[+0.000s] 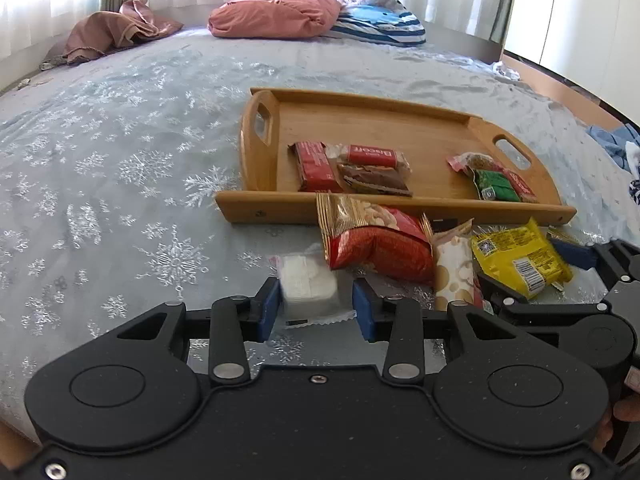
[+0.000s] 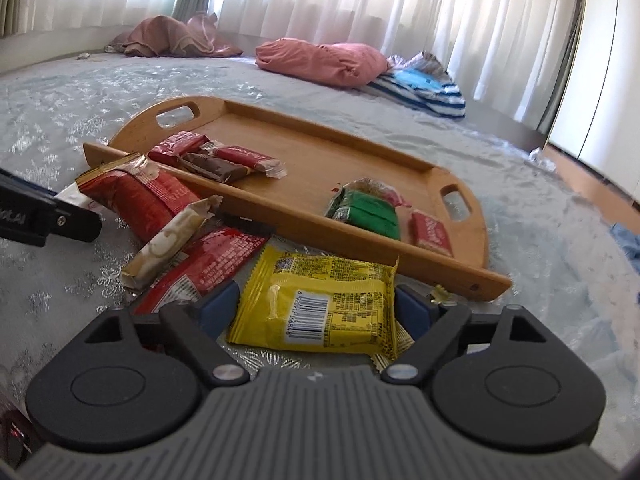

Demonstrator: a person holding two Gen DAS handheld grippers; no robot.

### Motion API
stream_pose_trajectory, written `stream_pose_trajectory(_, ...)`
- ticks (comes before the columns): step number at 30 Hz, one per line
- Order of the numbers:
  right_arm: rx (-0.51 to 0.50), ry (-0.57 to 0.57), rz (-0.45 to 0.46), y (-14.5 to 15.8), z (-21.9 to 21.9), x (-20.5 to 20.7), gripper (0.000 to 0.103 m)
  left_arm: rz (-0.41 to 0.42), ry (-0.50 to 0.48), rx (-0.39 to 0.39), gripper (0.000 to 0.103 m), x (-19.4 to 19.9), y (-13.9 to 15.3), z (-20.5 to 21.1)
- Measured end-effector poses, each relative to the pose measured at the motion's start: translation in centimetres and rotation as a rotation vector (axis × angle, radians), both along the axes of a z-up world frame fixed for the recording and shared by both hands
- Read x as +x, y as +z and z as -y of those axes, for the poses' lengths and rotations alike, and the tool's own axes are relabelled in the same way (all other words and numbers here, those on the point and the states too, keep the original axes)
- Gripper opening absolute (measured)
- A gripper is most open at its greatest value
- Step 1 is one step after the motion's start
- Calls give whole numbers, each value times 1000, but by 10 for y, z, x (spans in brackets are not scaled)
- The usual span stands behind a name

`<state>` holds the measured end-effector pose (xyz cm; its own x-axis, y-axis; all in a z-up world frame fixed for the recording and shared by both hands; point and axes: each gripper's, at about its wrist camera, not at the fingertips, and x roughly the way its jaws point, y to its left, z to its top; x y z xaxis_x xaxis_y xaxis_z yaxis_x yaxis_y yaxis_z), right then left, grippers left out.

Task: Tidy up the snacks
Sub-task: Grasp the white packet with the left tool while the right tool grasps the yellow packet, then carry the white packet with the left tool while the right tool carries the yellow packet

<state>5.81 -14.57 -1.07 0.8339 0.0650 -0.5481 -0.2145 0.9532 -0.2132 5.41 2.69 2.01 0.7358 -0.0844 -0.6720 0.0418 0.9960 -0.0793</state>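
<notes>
Two grippers in my views, both low over the bed with its pale blue snowflake-patterned cover (image 1: 120,168).

Left gripper (image 1: 316,306): blue fingers (image 1: 269,304) stand on either side of a small white clear-wrapped snack packet (image 1: 308,292) lying on the cover. The left pad touches the packet's side; a narrow gap shows at the right pad, so I log these fingers as not yet clenched on it.

Right gripper (image 2: 316,312): fingers spread wide around a yellow barcoded snack packet (image 2: 320,304) lying flat on the bed, just in front of the near rim of the oval bamboo tray with cut-out handles (image 2: 328,140). I cannot tell whether the pads touch its edges; it looks released.

Loose on the cover between the grippers: a red-and-gold peanut bag (image 1: 372,236) leaning against the tray rim, a cream gold-dotted bar (image 2: 168,246), and a flat red packet (image 2: 216,260) under it.

In the tray: red wrapped biscuits and a brown bar (image 2: 216,160) at one end, a green packet (image 2: 366,214) and a small red biscuit (image 2: 432,234) at the other.
</notes>
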Motion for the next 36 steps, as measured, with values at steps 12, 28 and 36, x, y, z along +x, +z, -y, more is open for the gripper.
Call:
stream_pose_trajectory(12, 44, 30, -6, 12, -3, -5, 55, 64, 37, -11, 36, -5, 27, -14)
stream_pose_trajectory(28, 151, -36, 1, 70, 36, 52, 56, 129, -11, -77, 36, 53, 72, -12)
stream_pose_trajectory(36, 164, -63, -96, 77, 63, 131, 57, 150, -54, -142, 36, 121, 72, -10)
